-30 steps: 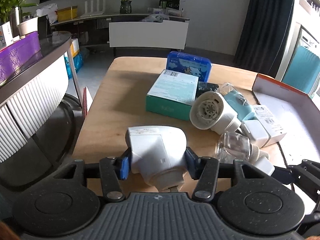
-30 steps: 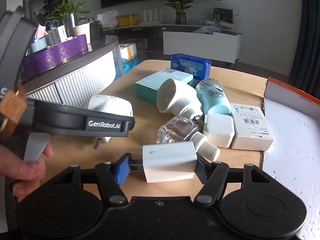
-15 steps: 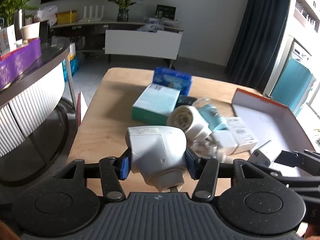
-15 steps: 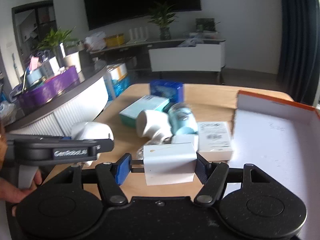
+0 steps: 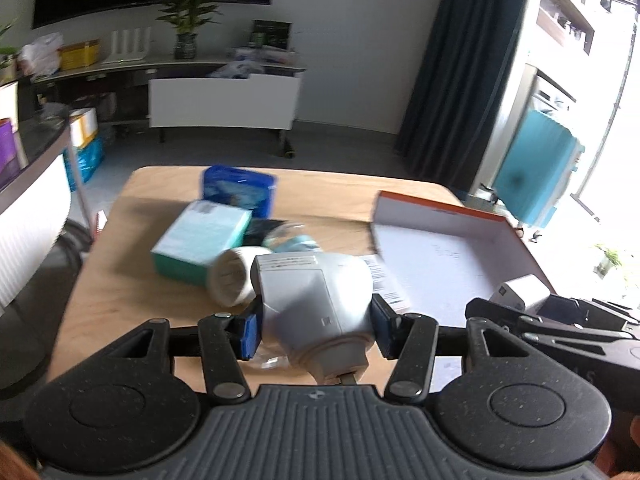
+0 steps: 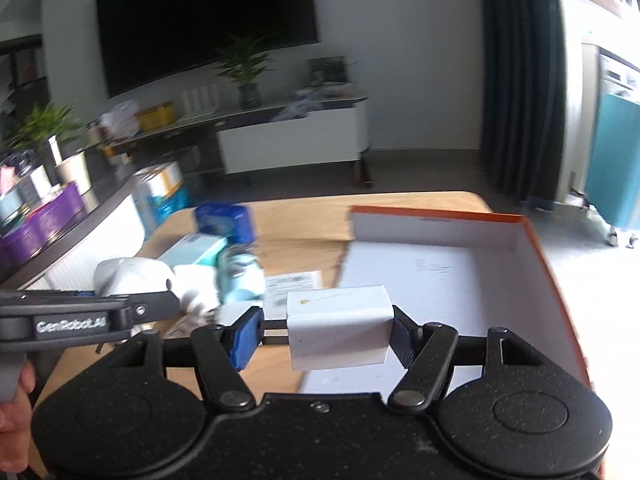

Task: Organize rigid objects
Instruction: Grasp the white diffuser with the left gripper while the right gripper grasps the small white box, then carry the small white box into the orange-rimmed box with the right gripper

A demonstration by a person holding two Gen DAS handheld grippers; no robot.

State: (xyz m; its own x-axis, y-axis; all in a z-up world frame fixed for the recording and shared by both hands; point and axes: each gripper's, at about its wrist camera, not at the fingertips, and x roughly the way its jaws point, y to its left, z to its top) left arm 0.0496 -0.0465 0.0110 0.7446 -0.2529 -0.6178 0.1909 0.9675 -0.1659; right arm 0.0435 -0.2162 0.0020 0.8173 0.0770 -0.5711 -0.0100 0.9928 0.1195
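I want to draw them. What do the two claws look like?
Both claws are black with a speckled finish. Each has two round discs at the base, hinged link bars with silver rivets, and a ribbed grey panel in the middle. The left claw and right claw each show a blue pad. White "GenRobot.AI" lettering runs along the left claw's side.

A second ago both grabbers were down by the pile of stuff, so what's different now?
Both lifted off the table and swung toward the orange-edged box. The left gripper carried the rounded white plug up from the wood; the right gripper carried the white charger block up and over the box's floor. Nothing was grabbed or dropped: both grips stayed the same. The teal box, blue case and other clutter stayed put.
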